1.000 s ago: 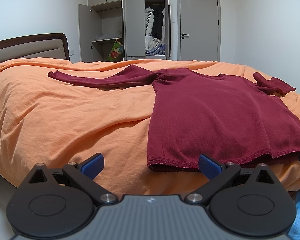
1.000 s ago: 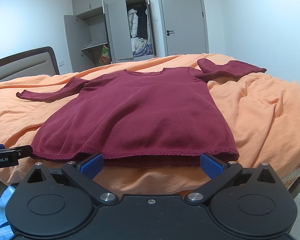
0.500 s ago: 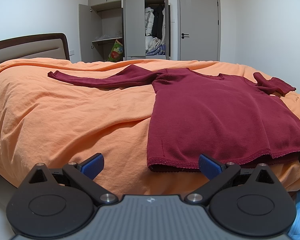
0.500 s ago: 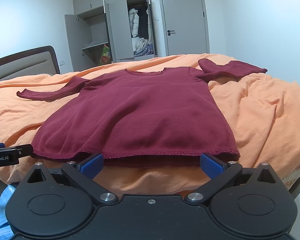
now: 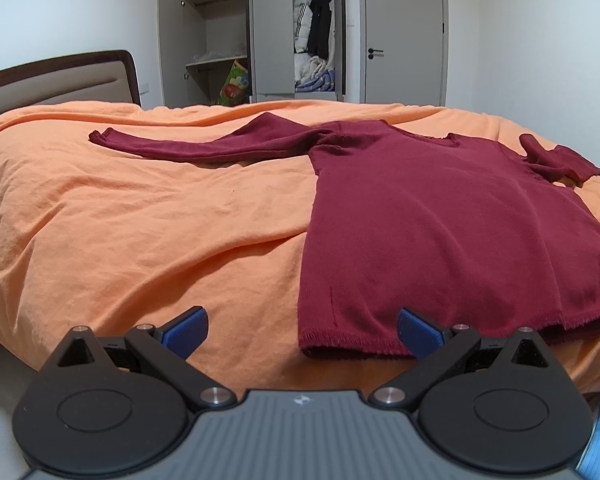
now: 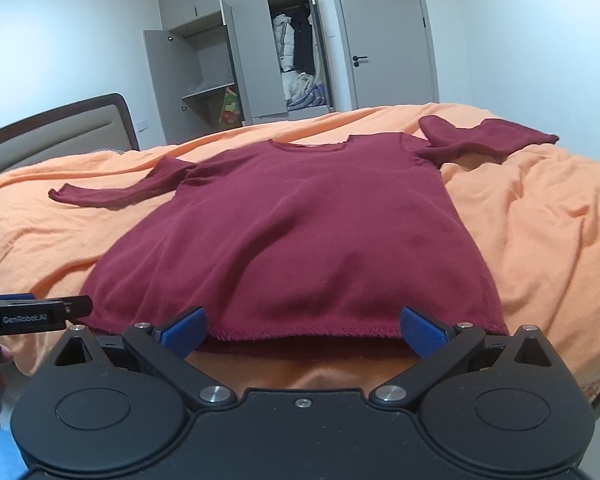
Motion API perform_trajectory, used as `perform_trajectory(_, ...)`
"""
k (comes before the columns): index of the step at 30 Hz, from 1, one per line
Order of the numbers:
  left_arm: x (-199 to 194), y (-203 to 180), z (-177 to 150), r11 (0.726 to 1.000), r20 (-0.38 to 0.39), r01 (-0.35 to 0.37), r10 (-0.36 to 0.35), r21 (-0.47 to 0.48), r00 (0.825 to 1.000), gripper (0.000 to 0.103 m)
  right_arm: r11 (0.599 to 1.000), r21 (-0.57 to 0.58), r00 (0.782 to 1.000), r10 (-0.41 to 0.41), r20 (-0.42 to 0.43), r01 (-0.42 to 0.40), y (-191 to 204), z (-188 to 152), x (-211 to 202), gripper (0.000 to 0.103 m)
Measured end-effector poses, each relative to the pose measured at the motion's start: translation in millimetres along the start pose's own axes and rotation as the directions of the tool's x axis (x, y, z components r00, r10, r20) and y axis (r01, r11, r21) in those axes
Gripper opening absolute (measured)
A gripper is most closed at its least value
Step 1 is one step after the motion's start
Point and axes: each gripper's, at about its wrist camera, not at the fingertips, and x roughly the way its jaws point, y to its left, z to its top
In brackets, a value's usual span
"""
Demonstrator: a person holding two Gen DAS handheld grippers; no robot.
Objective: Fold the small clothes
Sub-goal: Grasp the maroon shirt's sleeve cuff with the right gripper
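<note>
a wide bed under a rumpled orange cotton bedspread [image 5: 148, 216] fills the room. its padded beige headboard with a dark wooden frame [image 5: 56, 84] stands at the bed's left end. beyond the bed, a tall grey built-in wardrobe [image 5: 260, 32] stands open, showing hanging coats and piled laundry. right of the wardrobe, a closed grey door with a black handle [image 5: 404, 32] sits in plain white walls [image 5: 532, 40].

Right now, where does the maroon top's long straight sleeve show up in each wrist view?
Left wrist: the long sleeve runs across the upper middle, cuff pointing left toward the headboard.
Right wrist: the same sleeve lies at middle left, shorter-looking, cuff far left.
Shared landmark: the open wardrobe behind the bed in both.
</note>
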Motion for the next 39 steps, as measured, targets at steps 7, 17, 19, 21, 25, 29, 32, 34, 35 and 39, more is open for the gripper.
perform_trajectory(7, 25, 12, 40, 0.999, -0.012, -0.039, 0.039, -0.031, 0.999, 0.103, 0.999, 0.012, 0.999, 0.036, 0.026, -0.036, -4, 33, 19, 0.103)
perform_trajectory(17, 86, 34, 147, 0.984, 0.065, -0.153, 0.159, -0.095, 0.985, 0.103, 0.998, 0.055, 0.995, -0.036, 0.095, 0.031, -49, 108, 58, 0.103)
perform_trajectory(19, 95, 42, 172, 0.978, 0.098, -0.165, 0.178, -0.127, 0.979, 0.103, 0.997, 0.052, 0.992, -0.054, 0.112, 0.048, -63, 122, 65, 0.103)
perform_trajectory(21, 105, 47, 197, 0.974, 0.123, -0.173, 0.192, -0.149, 0.974, 0.103, 0.996, 0.051, 0.990, -0.074, 0.118, 0.069, -77, 136, 72, 0.103)
perform_trajectory(25, 127, 42, 245, 0.965, 0.177, -0.205, 0.232, -0.161, 0.956, 0.103, 0.992, 0.050, 0.986, -0.117, 0.118, 0.112, -112, 164, 94, 0.103)
perform_trajectory(29, 150, 17, 282, 0.973, 0.214, -0.159, 0.193, -0.166, 0.958, 0.103, 0.990, 0.040, 0.984, -0.140, 0.110, 0.136, -157, 191, 114, 0.103)
perform_trajectory(32, 169, -20, 298, 0.988, 0.228, -0.092, 0.120, -0.127, 0.966, 0.103, 0.983, 0.035, 0.978, -0.182, 0.102, 0.179, -197, 214, 134, 0.103)
perform_trajectory(34, 184, -51, 301, 0.996, 0.226, -0.033, 0.051, -0.084, 0.973, 0.103, 0.975, 0.044, 0.970, -0.220, 0.098, 0.217, -223, 226, 148, 0.103)
perform_trajectory(35, 192, -66, 300, 0.998, 0.223, -0.003, 0.017, -0.063, 0.975, 0.103, 0.970, 0.051, 0.966, -0.242, 0.095, 0.238, -237, 231, 155, 0.103)
perform_trajectory(39, 222, -127, 291, 0.992, 0.169, 0.125, -0.125, 0.011, 0.978, 0.103, 0.952, 0.099, 0.953, -0.297, 0.067, 0.289, -293, 248, 189, 0.103)
